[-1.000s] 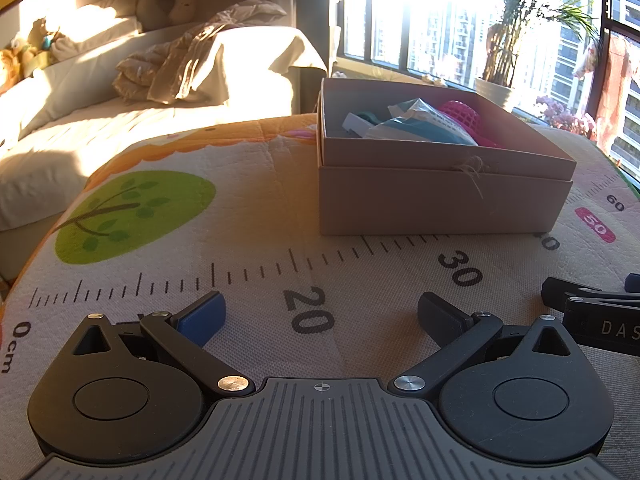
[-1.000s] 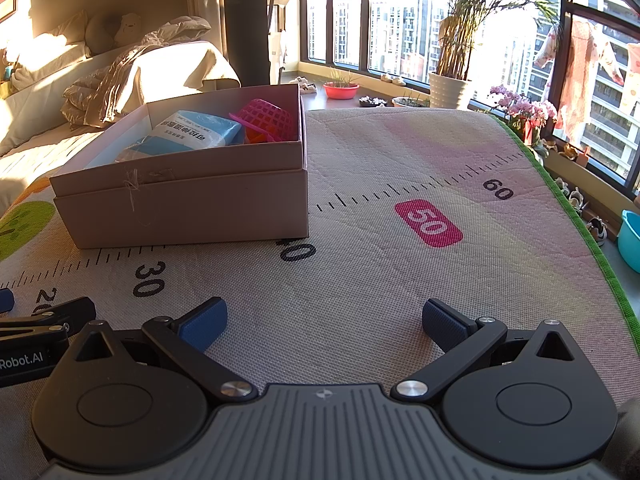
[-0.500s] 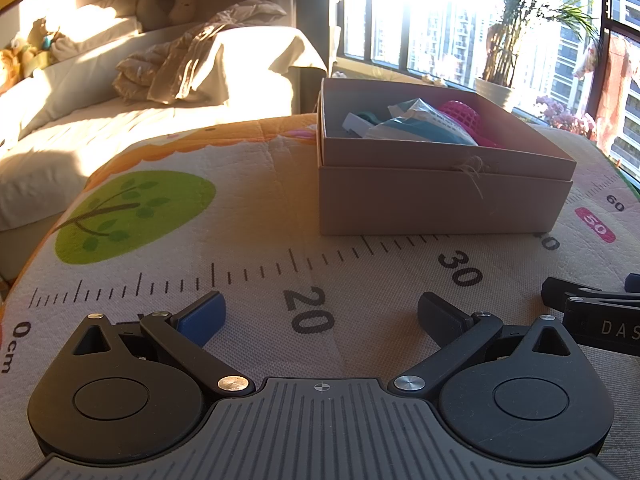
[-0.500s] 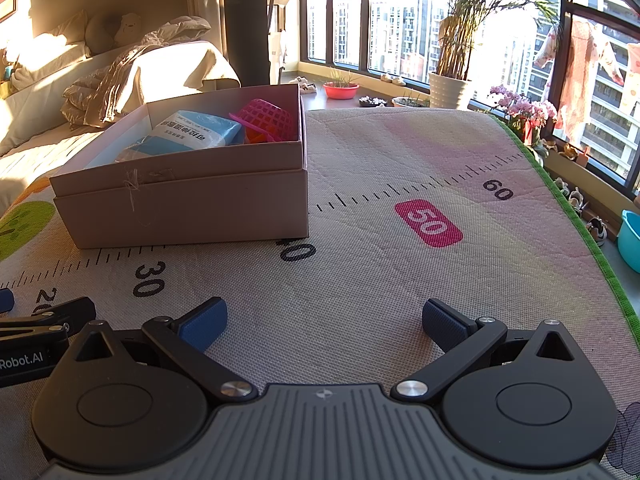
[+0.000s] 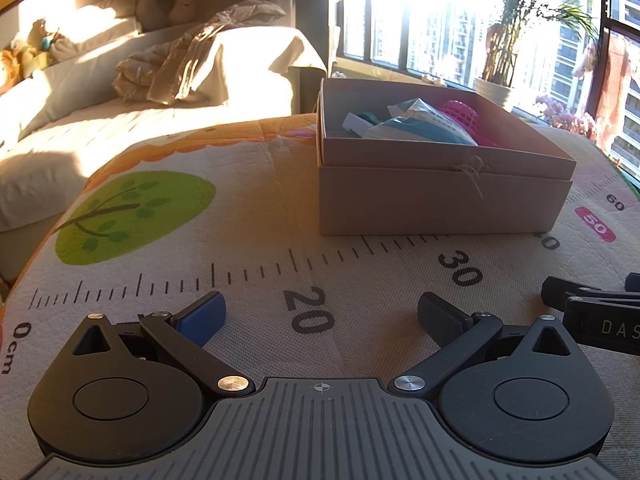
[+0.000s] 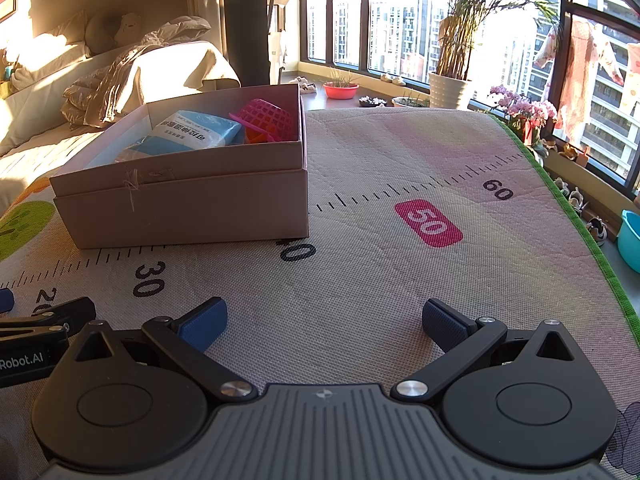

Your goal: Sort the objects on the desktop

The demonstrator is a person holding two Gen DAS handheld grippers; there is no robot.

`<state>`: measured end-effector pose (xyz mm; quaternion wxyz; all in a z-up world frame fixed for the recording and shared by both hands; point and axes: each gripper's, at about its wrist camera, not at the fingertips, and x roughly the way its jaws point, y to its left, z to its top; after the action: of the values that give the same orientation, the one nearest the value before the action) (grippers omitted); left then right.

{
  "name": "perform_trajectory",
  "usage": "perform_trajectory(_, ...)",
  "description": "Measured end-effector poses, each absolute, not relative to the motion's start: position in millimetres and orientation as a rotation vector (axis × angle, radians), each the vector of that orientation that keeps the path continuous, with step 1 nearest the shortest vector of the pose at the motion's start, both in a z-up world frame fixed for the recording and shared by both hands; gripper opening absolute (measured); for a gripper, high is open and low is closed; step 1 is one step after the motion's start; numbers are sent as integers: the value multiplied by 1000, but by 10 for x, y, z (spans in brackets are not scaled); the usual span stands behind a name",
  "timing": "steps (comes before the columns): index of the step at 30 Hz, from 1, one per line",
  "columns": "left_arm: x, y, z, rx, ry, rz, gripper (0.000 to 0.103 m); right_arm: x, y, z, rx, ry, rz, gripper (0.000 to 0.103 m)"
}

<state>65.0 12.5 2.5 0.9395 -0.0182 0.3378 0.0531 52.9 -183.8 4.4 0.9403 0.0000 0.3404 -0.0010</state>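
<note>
Both my left claw (image 5: 320, 314) and right claw (image 6: 324, 322) gape released, low in frame; the tan cardboard box (image 6: 188, 204), upper left, holds a pink mesh basket (image 6: 266, 118)

One box (image 5: 440, 204) on one printed mat (image 5: 248, 264). Inside the box: one pink mesh basket (image 6: 266, 118), one blue-and-white packet (image 6: 192, 134), one teal item (image 5: 366, 117) partly hidden, and one orange item (image 6: 256, 136) mostly covered; further contents cannot be counted. Two grippers: left gripper (image 5: 320, 314), right gripper (image 6: 324, 318), each with two fingers spread apart, four fingers in all. Mat numerals legible: 0, 20, 30, 40, 50, 60; one green tree print (image 5: 134, 210). One bed (image 5: 100, 128). One tall potted palm (image 6: 456, 52), one red bowl (image 6: 341, 90), one flowering plant (image 6: 520, 106).
</note>
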Motion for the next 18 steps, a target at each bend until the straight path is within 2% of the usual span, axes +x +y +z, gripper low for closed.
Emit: perform_trajectory(18, 637, 115, 42, -40, 699, 102, 103, 527, -1839, 45, 1, 695, -2, 103)
